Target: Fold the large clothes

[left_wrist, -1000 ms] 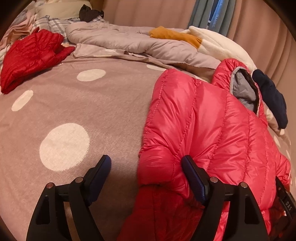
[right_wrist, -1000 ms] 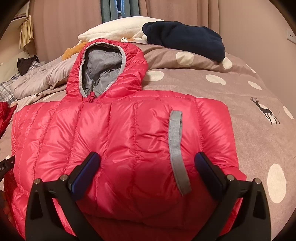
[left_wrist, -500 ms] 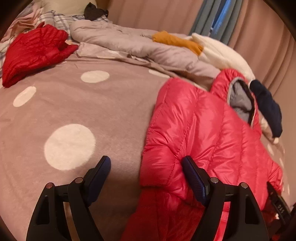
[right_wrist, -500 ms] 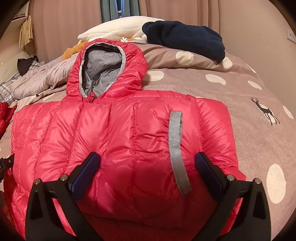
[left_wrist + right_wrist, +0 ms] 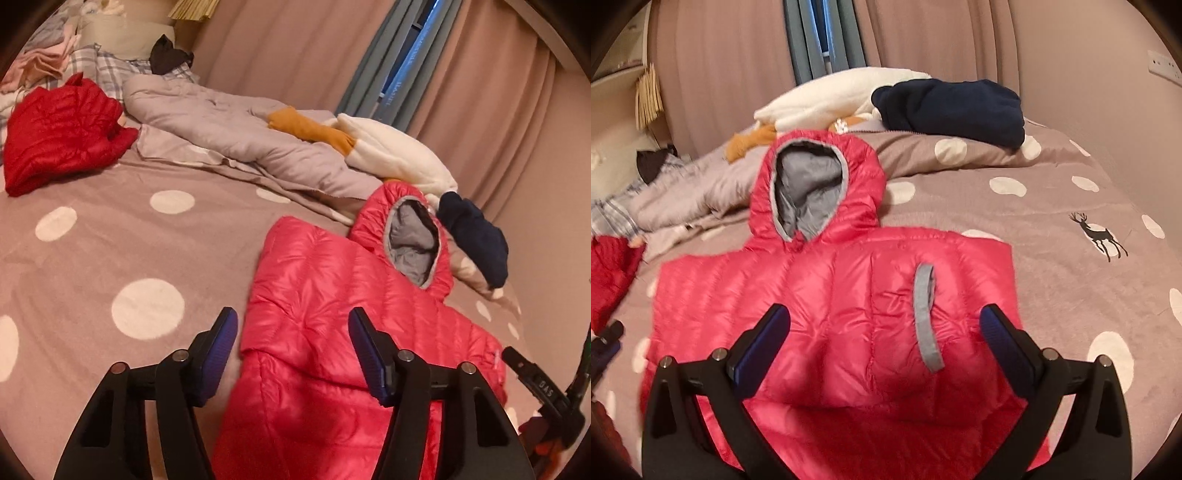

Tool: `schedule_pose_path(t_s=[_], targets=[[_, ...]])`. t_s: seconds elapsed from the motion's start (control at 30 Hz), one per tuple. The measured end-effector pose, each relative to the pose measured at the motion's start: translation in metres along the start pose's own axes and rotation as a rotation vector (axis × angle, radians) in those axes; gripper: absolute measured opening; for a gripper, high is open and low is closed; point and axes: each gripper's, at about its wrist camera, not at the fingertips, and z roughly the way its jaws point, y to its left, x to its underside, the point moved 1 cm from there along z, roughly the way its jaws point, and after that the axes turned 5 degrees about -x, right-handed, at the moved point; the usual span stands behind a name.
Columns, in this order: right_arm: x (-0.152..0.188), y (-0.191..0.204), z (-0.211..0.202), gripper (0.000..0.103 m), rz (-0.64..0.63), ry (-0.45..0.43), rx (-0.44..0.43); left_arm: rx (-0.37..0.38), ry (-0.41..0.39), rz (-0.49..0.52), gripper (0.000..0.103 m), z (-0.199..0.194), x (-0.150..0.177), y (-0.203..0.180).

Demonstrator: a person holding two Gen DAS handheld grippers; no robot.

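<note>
A pink-red hooded puffer jacket (image 5: 831, 317) lies flat on the dotted bed cover (image 5: 1052, 221), both sleeves folded across its front, a grey cuff (image 5: 925, 314) on top and the grey-lined hood (image 5: 809, 192) pointing away. It also shows in the left wrist view (image 5: 332, 295). My right gripper (image 5: 884, 339) is open and empty above the jacket's lower middle. My left gripper (image 5: 293, 345) is open and empty above the jacket's left edge. The right gripper's body (image 5: 543, 387) shows at the right of the left wrist view.
A red puffer jacket (image 5: 59, 133) lies folded at the far left. A grey duvet (image 5: 236, 133), mustard garment (image 5: 310, 127), white fleece (image 5: 395, 155) and navy garment (image 5: 953, 107) lie along the bed's far side. Curtains (image 5: 480, 92) hang behind.
Both grippers have risen and drawn back from the jacket, so more of it and the bed shows. The jacket has not moved.
</note>
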Motion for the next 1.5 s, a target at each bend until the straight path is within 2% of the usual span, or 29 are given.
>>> schedule_pose_path(t_s=[0.17, 0.33, 0.57, 0.63, 0.7, 0.77, 0.9, 1.0, 1.13, 1.27, 1.3, 1.37, 1.4, 1.5], targets=[[0.002, -0.01, -0.019, 0.103, 0.02, -0.011, -0.016, -0.013, 0.02, -0.012, 0.055, -0.004, 0.004, -0.003], [0.009, -0.021, -0.025, 0.103, 0.035, 0.003, 0.005, -0.074, 0.028, -0.035, 0.055, -0.008, 0.006, -0.001], [0.011, -0.032, -0.038, 0.103, 0.022, -0.008, 0.03, -0.029, 0.007, -0.029, 0.055, -0.043, 0.005, 0.001], [0.006, -0.038, -0.045, 0.103, 0.029, -0.021, 0.019, -0.016, -0.023, -0.026, 0.055, -0.057, 0.002, 0.002], [-0.002, -0.043, -0.053, 0.103, 0.032, -0.04, 0.025, -0.023, -0.021, -0.02, 0.055, -0.069, 0.001, 0.007], [-0.013, -0.049, -0.057, 0.103, 0.042, -0.037, 0.015, -0.076, 0.004, -0.033, 0.055, -0.079, 0.001, 0.015], [-0.044, -0.055, -0.062, 0.103, 0.059, -0.029, -0.05, -0.157, -0.075, -0.065, 0.055, -0.101, -0.016, 0.022], [-0.072, -0.053, -0.058, 0.103, 0.067, -0.029, -0.09, -0.173, -0.101, -0.126, 0.055, -0.111, -0.033, 0.022], [-0.118, -0.031, -0.032, 0.103, -0.019, 0.011, -0.095, -0.174, -0.127, -0.165, 0.055, -0.111, -0.044, 0.017], [-0.153, -0.005, 0.01, 0.103, -0.072, 0.041, -0.135, -0.185, -0.119, -0.171, 0.055, -0.091, -0.048, 0.015], [-0.163, 0.005, 0.029, 0.103, -0.074, 0.053, -0.168, -0.18, -0.115, -0.178, 0.057, -0.084, -0.048, 0.017], [-0.176, 0.015, 0.059, 0.103, -0.078, 0.082, -0.189, -0.162, -0.114, -0.212, 0.07, -0.06, -0.044, 0.022], [-0.183, 0.021, 0.082, 0.103, -0.07, 0.096, -0.175, -0.162, -0.105, -0.222, 0.072, -0.052, -0.042, 0.024], [-0.193, 0.033, 0.137, 0.103, -0.079, 0.135, -0.167, -0.142, -0.005, -0.223, 0.072, -0.005, -0.03, 0.033]])
